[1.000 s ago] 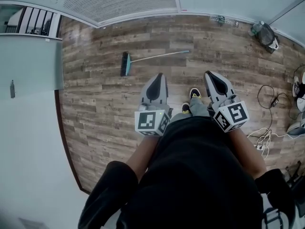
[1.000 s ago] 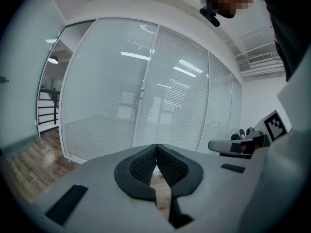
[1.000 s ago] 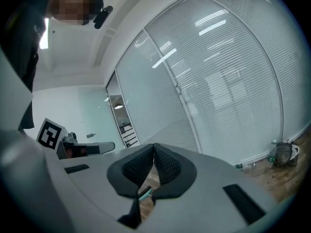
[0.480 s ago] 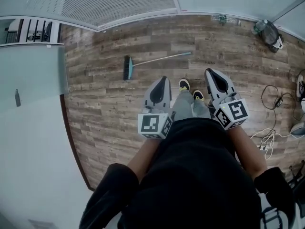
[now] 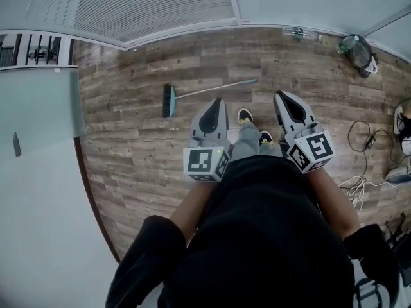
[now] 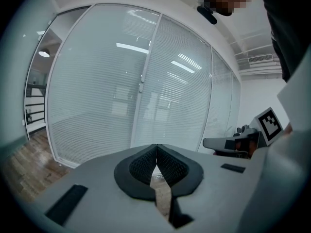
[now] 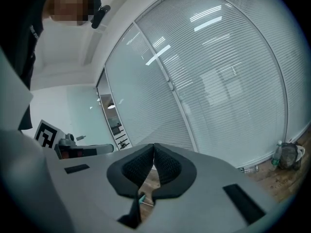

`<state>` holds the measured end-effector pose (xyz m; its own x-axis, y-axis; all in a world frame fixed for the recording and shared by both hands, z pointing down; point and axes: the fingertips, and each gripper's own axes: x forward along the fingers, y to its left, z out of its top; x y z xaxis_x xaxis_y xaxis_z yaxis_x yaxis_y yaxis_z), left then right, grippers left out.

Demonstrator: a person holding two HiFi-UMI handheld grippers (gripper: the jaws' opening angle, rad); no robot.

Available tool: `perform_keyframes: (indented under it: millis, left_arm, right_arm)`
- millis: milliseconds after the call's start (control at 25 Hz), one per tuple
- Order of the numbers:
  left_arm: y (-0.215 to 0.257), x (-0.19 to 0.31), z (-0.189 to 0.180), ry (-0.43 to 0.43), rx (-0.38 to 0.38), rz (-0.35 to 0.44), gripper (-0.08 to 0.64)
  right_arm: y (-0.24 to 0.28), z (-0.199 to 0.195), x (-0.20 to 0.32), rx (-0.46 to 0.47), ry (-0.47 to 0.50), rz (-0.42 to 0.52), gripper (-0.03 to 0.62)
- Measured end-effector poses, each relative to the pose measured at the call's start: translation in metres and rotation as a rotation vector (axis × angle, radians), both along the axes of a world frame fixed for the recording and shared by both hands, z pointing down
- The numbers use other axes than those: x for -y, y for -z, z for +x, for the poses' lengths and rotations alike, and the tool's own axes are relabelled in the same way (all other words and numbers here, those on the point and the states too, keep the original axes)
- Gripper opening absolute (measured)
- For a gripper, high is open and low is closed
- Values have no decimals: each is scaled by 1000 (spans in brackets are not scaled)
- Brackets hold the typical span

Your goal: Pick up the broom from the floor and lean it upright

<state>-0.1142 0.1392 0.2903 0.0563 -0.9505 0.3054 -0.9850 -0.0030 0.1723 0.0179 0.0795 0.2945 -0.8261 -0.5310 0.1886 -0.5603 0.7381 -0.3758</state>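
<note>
Broom [image 5: 205, 90] is seen lying flat on the wood floor [image 5: 128, 146], apart from left gripper [image 5: 217, 102] and right gripper [image 5: 281, 96], whose jaws are pressed together, empty; shoes [image 5: 244, 116] are partly hidden between them.

The teal-headed, long-handled broom [image 5: 205, 90] lies flat on the wood-plank floor [image 5: 128, 140], head leftward, handle running right. Behind it stands the slatted glass wall [image 5: 160, 5]. In front of the broom are the left gripper [image 5: 216, 102] and, further right, the right gripper [image 5: 283, 97], with the person's shoes [image 5: 244, 116] between them. A dark bag [image 5: 357, 51] sits far right of the broom.
</note>
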Motion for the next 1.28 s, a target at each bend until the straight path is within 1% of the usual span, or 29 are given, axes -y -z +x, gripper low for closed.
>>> perform_keyframes:
  millis: [240,320,440,520,600,720,800,880,960,1040,1160,1240,1280]
  left_arm:
    - [-1,18,-46,-22,-24,50,21]
    - [-12,24,-58,-37,-35,46,21]
    - [-23,30,-77,-35,-23,35,21]
    - [-31,33,-87,-28,-14,19,21]
    - [-43,40,-93,-28,-25,-11,21]
    - [-64,53,-99,-47,-30,-57,21]
    - [-80,60,-100,-74,-9,-116,21]
    - [-105,72,-102,-102,14,-188,21]
    - [-138,85,-103,-129,32,-224,21]
    - [-169,92,-105,-160,65,-278,21]
    - [-225,111,-114,-200,136,-346,22]
    - [-274,126,-123,-231,173,-392,23]
    - [-303,130,-126,-262,186,-429,23]
  right_arm:
    - [-1,-46,13,-33,50,20,14]
    - [-5,-55,18,-55,47,26,14]
    - [-8,-64,27,-67,32,3,14]
    - [-12,-67,31,-80,39,-13,14]
    - [-19,-70,37,-107,49,-24,14]
    - [-33,-76,49,-148,68,-39,14]
    - [-47,-81,56,-162,79,-66,14]
    - [-71,-86,65,-176,89,-106,14]
    - [-106,-93,74,-199,103,-154,14]
    - [-148,-102,81,-214,114,-211,14]
    - [-221,-118,101,-238,113,-289,14]
    - [-278,-131,118,-256,97,-355,14]
    - [-307,-138,125,-253,78,-399,14]
